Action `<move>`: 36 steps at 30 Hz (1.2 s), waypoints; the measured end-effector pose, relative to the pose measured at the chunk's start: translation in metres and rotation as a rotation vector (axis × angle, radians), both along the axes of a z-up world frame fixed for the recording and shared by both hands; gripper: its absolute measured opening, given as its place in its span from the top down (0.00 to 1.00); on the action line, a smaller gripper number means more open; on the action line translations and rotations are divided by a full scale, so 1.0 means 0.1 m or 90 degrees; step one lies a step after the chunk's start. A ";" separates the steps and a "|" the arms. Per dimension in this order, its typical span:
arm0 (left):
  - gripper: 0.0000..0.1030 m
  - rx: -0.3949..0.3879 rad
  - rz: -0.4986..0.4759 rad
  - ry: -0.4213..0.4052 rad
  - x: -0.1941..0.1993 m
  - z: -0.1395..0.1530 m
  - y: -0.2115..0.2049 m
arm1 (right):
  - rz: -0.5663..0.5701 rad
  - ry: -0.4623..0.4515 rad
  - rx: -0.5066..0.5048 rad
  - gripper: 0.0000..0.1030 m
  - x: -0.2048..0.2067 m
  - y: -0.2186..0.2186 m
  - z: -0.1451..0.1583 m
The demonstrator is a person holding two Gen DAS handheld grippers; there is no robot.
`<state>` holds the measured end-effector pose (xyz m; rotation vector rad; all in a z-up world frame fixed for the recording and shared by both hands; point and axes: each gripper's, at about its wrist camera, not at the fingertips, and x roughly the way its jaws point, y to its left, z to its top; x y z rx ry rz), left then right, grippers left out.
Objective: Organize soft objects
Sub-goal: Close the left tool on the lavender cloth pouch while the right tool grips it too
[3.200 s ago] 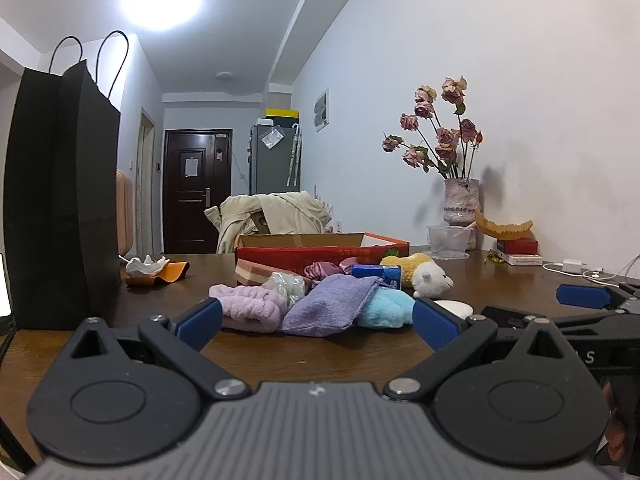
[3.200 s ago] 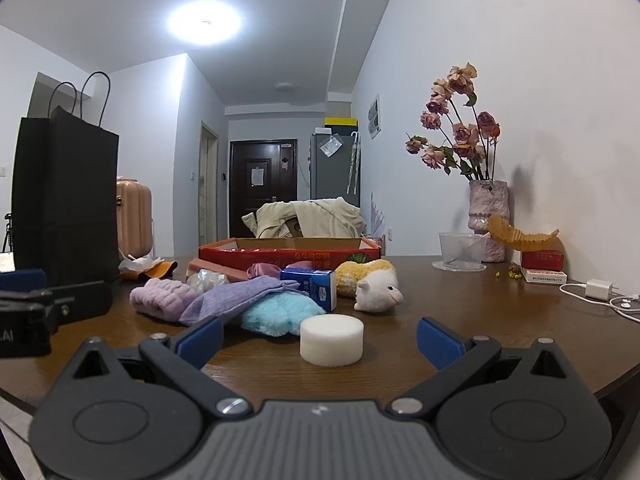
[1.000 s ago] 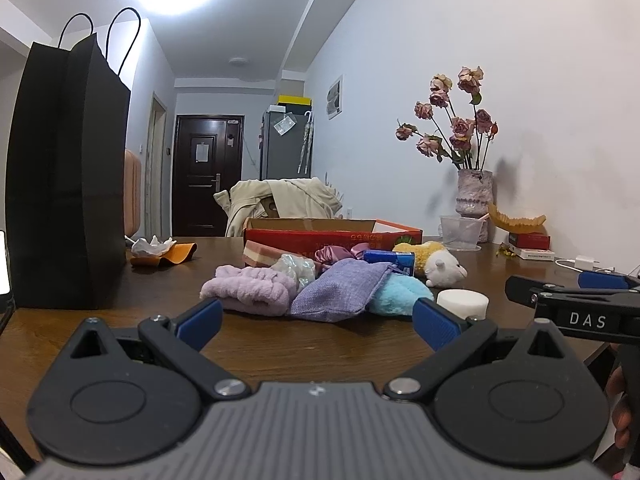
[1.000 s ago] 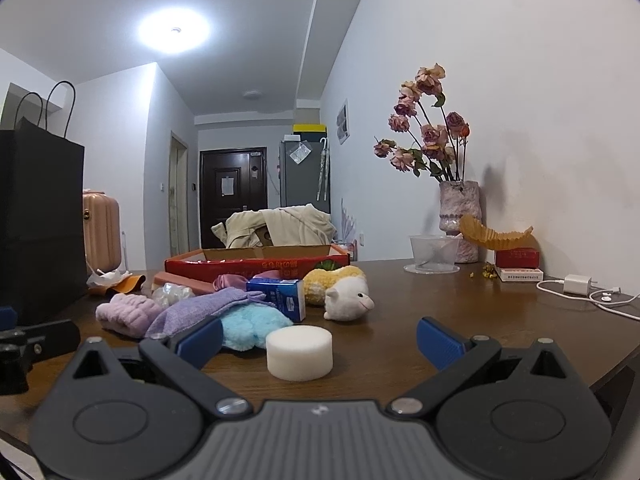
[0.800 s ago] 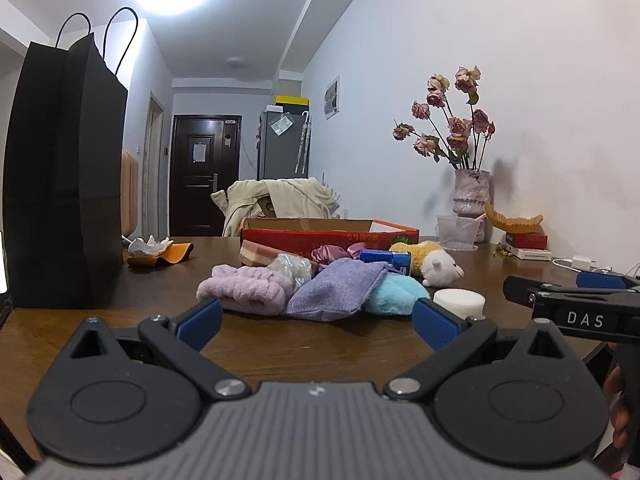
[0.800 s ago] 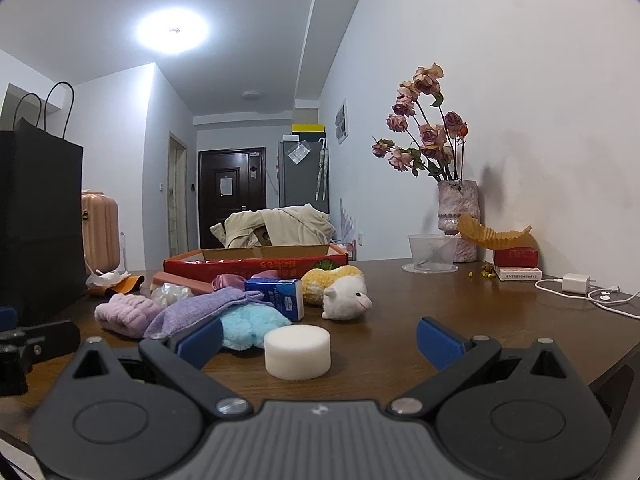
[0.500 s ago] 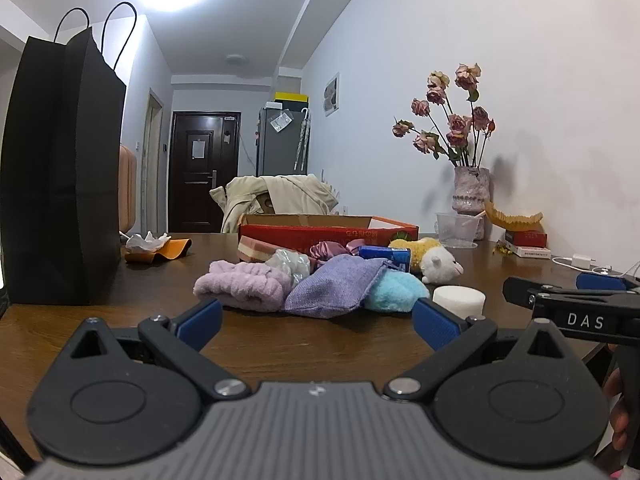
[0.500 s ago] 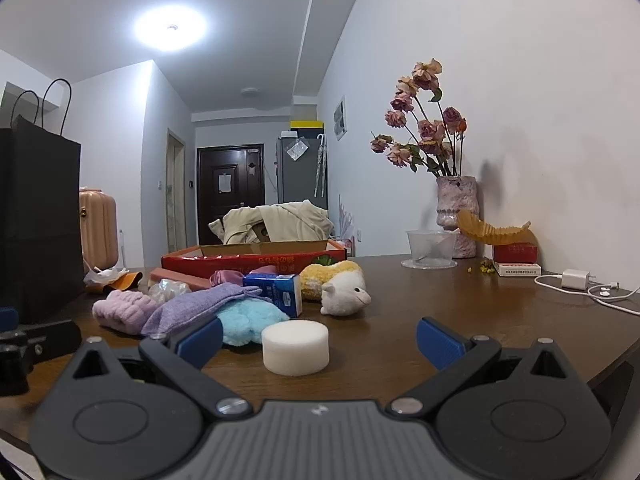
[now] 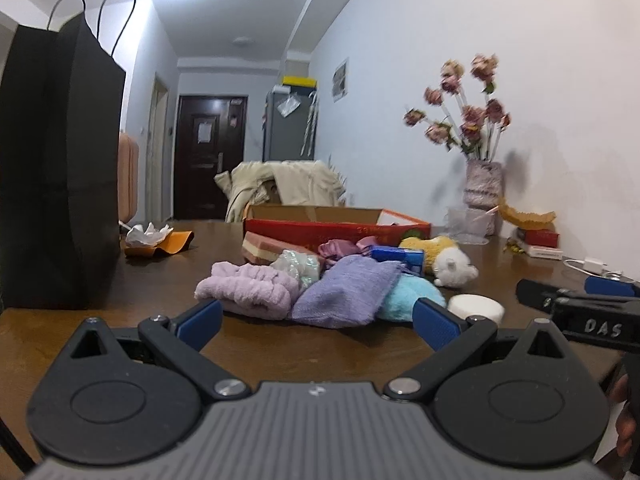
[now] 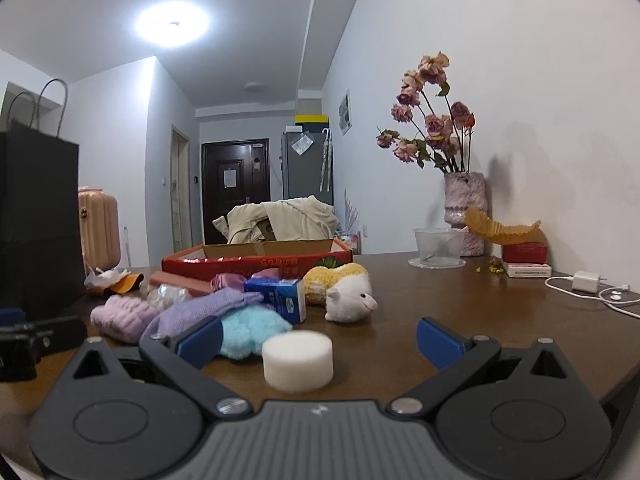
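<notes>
A pile of soft things lies mid-table: a pink fuzzy headband [image 9: 248, 290], a purple cloth [image 9: 348, 294], a light blue fluffy piece [image 9: 408, 294], a white and yellow plush sheep [image 9: 448, 264] and a white round sponge [image 9: 476, 308]. My left gripper [image 9: 316, 320] is open and empty, just short of the pile. My right gripper [image 10: 318, 338] is open and empty, with the white sponge [image 10: 298, 360] just ahead between its fingers. The sheep [image 10: 348, 290] and the purple cloth [image 10: 200, 312] lie beyond it.
A red cardboard box [image 9: 336, 226] stands behind the pile. A tall black paper bag [image 9: 60, 168] stands at the left. A vase of dried flowers [image 10: 464, 212], a clear plastic cup [image 10: 438, 244] and a white charger with cable [image 10: 588, 284] are on the right. A blue carton [image 10: 280, 298] lies among the soft things.
Both grippers have moved a little closer to the pile. The white sponge now looks larger and nearer in the right wrist view. Both stay open.
</notes>
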<state>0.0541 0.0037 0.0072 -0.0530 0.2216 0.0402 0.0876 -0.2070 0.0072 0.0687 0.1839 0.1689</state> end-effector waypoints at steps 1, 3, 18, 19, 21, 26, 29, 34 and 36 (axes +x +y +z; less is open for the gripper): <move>0.00 -0.003 0.003 0.009 0.08 0.03 0.02 | 0.011 0.009 0.003 0.00 0.07 0.01 0.03; 0.00 -0.011 0.011 0.023 0.25 0.10 0.08 | 0.047 0.037 -0.003 0.00 0.23 0.07 0.08; 0.00 -0.059 -0.025 0.130 1.41 0.26 0.40 | 0.161 0.190 -0.021 0.34 1.26 0.41 0.02; 0.00 -0.068 -0.035 0.138 1.45 0.24 0.41 | 0.135 0.208 -0.032 0.34 1.37 0.39 0.03; 0.00 -0.066 -0.047 0.153 1.51 0.21 0.39 | 0.116 0.201 -0.009 0.35 1.53 0.30 0.09; 0.03 -0.085 -0.024 0.150 1.48 0.24 0.52 | 0.205 0.198 0.016 0.35 1.74 0.31 0.37; 0.10 -0.087 0.012 0.158 1.49 0.29 0.66 | 0.286 0.237 0.026 0.38 1.94 0.46 0.44; 0.34 -0.112 -0.020 0.188 1.48 0.41 0.79 | 0.316 0.315 -0.029 0.40 2.29 0.68 0.41; 0.33 -0.123 -0.072 0.202 1.48 0.43 0.70 | 0.333 0.350 -0.010 0.44 2.44 0.69 0.35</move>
